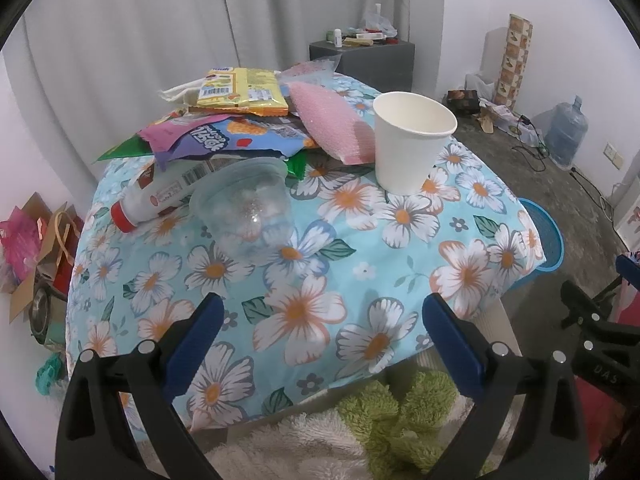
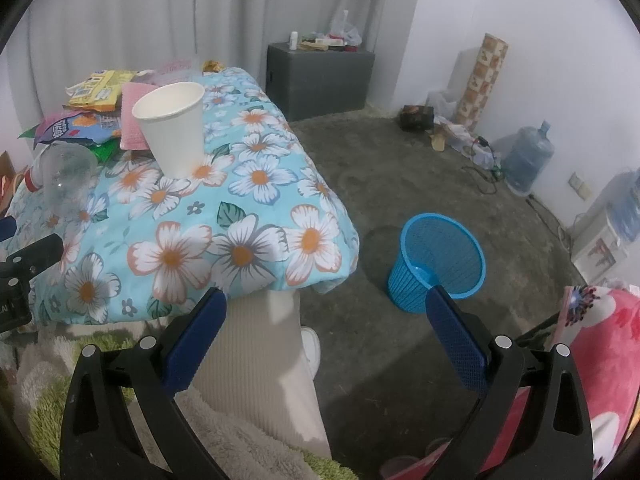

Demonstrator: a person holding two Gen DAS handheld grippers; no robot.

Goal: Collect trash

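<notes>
Your left gripper point(image 1: 322, 312) and right gripper point(image 2: 326, 308): fingers apart, empty, above worktop edge | paper cup point(image 1: 412, 142) upright, white, empty | plastic cup point(image 1: 246, 210) tipped, clear.

a lived-in room in a home. a table draped in a blue floral cloth point(image 1: 360, 264) stands before long grey curtains point(image 1: 152, 28). a grey carpet point(image 2: 400, 168) covers the floor, with a blue mesh wastebasket point(image 2: 440, 264) on it. a large water jug point(image 2: 528, 156) sits by the white wall, near a dark cabinet point(image 2: 320, 76) topped with small household clutter.
</notes>
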